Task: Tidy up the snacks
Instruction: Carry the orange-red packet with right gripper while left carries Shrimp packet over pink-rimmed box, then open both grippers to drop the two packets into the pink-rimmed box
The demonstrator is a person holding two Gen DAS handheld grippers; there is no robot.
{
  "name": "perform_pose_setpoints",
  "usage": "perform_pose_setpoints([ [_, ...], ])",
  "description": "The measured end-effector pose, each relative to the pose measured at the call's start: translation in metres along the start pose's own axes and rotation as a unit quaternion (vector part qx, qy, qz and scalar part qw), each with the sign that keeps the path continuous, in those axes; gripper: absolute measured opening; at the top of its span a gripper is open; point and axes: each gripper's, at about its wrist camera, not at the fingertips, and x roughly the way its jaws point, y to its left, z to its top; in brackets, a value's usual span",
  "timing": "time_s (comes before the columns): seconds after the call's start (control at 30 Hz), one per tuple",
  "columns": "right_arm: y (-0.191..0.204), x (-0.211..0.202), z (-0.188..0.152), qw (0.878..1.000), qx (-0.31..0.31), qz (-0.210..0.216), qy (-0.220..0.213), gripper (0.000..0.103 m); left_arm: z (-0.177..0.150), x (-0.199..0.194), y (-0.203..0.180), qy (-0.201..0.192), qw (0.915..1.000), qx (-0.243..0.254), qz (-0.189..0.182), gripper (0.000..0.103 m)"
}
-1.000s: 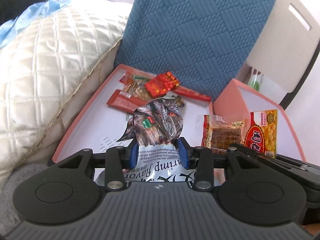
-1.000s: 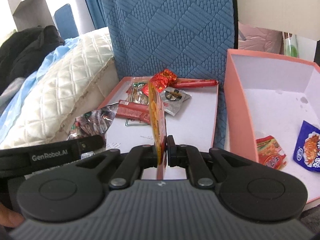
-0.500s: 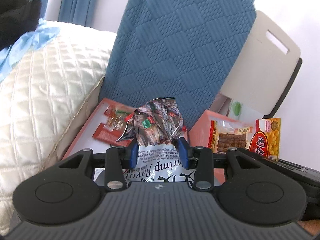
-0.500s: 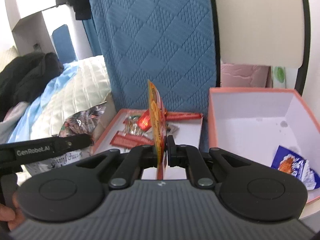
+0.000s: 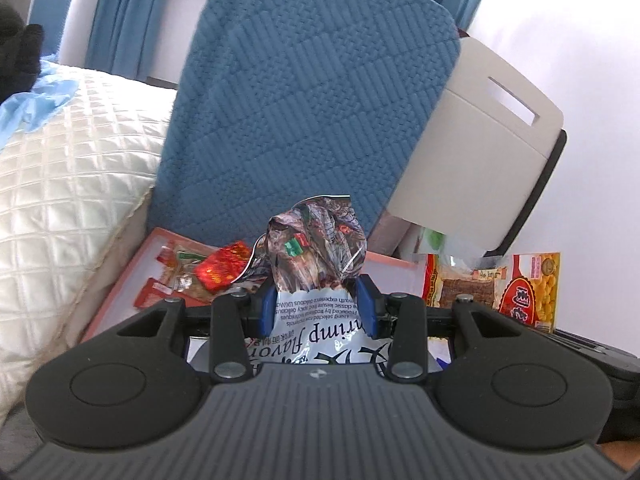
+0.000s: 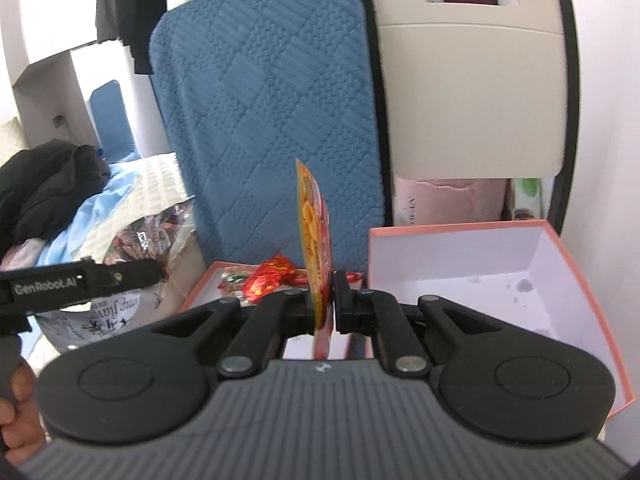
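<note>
My left gripper [image 5: 318, 307] is shut on a crumpled shrimp-flavour bag [image 5: 316, 240], its blue pads [image 5: 269, 308] pressing both sides. The bag hangs above a shallow pink tray [image 5: 120, 284] holding several red snack packets [image 5: 220, 268]. My right gripper [image 6: 334, 304] is shut on a flat yellow-and-red packet [image 6: 316, 248], seen edge-on. The left wrist view shows that packet [image 5: 528, 288] face-on at the right, with a brown-filled pack [image 5: 464, 288] beside it. A deep pink box [image 6: 560, 280] with a white inside stands right of the tray [image 6: 200, 292].
A blue quilted cushion [image 5: 312, 100] stands upright behind the tray, and a beige chair back [image 5: 492, 152] behind the box. White quilted bedding [image 5: 72, 168] lies to the left, with black clothing [image 6: 48, 184] on it. A hand [image 6: 16, 400] grips the left tool.
Both grippers have risen with their packets still held. The tray and box have sunk lower in both views, and the blue packet in the box has dropped out of sight.
</note>
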Motion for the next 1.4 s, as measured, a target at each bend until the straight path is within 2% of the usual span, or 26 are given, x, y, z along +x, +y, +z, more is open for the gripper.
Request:
perform_pose_setpoints([
  [0.37, -0.045, -0.010, 0.007, 0.999, 0.009, -0.029, -0.017, 0.008, 0.000, 0.029, -0.058, 0.016, 0.9987, 0.029, -0.038, 0.047],
  [0.67, -0.099, -0.001, -0.008, 0.997, 0.023, -0.074, 0.002, 0.008, -0.027, 0.074, -0.108, 0.061, 0.9943, 0.064, -0.059, 0.047],
  [1.1, -0.162, 0.036, -0.042, 0.990, 0.057, -0.115, 0.058, 0.009, -0.071, 0.139, -0.132, 0.134, 0.9851, 0.084, -0.067, 0.047],
  [1.4, -0.182, 0.056, -0.058, 0.985, 0.081, -0.122, 0.087, 0.009, -0.081, 0.157, -0.134, 0.158, 0.9811, 0.088, -0.068, 0.049],
])
